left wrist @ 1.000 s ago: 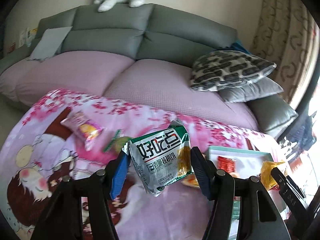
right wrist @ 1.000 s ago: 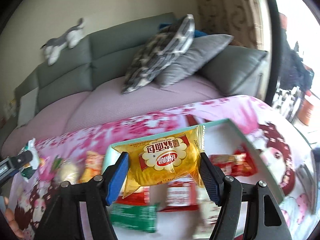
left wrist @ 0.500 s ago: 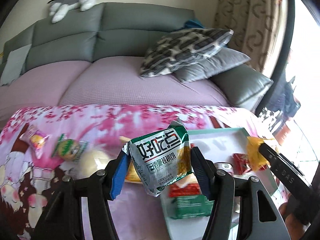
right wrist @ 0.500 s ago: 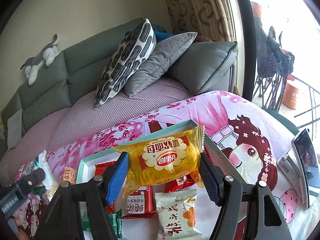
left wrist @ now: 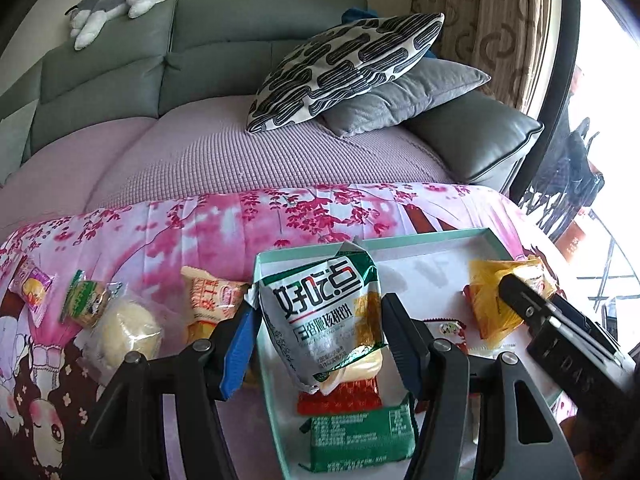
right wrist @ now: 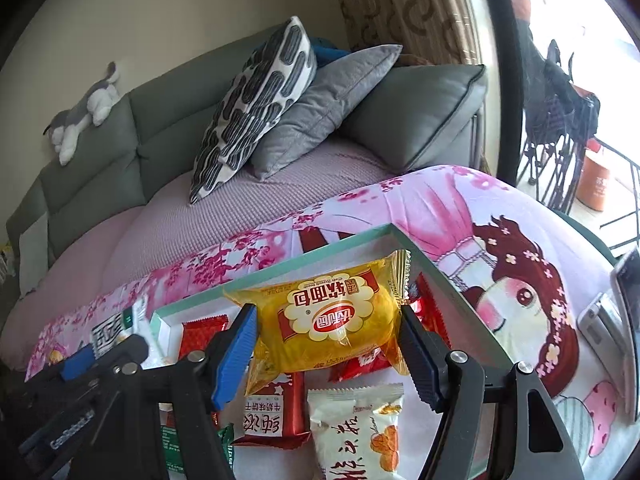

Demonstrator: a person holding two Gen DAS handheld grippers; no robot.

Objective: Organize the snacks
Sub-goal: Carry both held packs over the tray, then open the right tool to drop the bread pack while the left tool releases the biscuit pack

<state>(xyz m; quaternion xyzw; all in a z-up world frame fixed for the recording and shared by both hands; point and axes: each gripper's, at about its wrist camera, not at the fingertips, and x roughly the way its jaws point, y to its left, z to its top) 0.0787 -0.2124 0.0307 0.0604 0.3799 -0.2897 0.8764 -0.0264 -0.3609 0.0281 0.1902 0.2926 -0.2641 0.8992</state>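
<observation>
- Surface: a bench under a pink cartoon-print cloth (left wrist: 224,224), set just in front of a grey sofa (left wrist: 240,40). The snacks are being collected into a shallow tray with a mint-green rim (left wrist: 424,237), which stands on the right part of the cloth.
- Tray contents, as seen in the right wrist view: a white packet with orange print (right wrist: 356,432), a red-and-white bar (right wrist: 272,412), further red wrappers and a green packet (left wrist: 360,440) at the near edge. The free floor of the tray is judged to lie toward its far half.
- Left tongs (left wrist: 316,340): closed on a green-and-white biscuit packet (left wrist: 320,312), which hangs upright above the tray's left edge, apart from the tray floor.
- Right tongs (right wrist: 328,344): closed on a yellow soft-bread packet (right wrist: 328,316), gripped by its ends and held over the middle of the tray, above the red wrappers.
- Step in hand, as judged: both packets are to be set down in the tray.
- Recommended: each packet is to be carried over bare tray floor and lowered close to it before the grip is released; the biscuit packet should be brought fully inside the rim first, otherwise it may tip out onto the cloth.
- The two tongs are near each other; releases are better made one at a time.
- Not yet collected: a round bun (left wrist: 128,332), a green-wrapped snack (left wrist: 86,296), a pink-wrapped snack (left wrist: 30,288) and an orange-and-white packet (left wrist: 208,300), all on the cloth left of the tray.
</observation>
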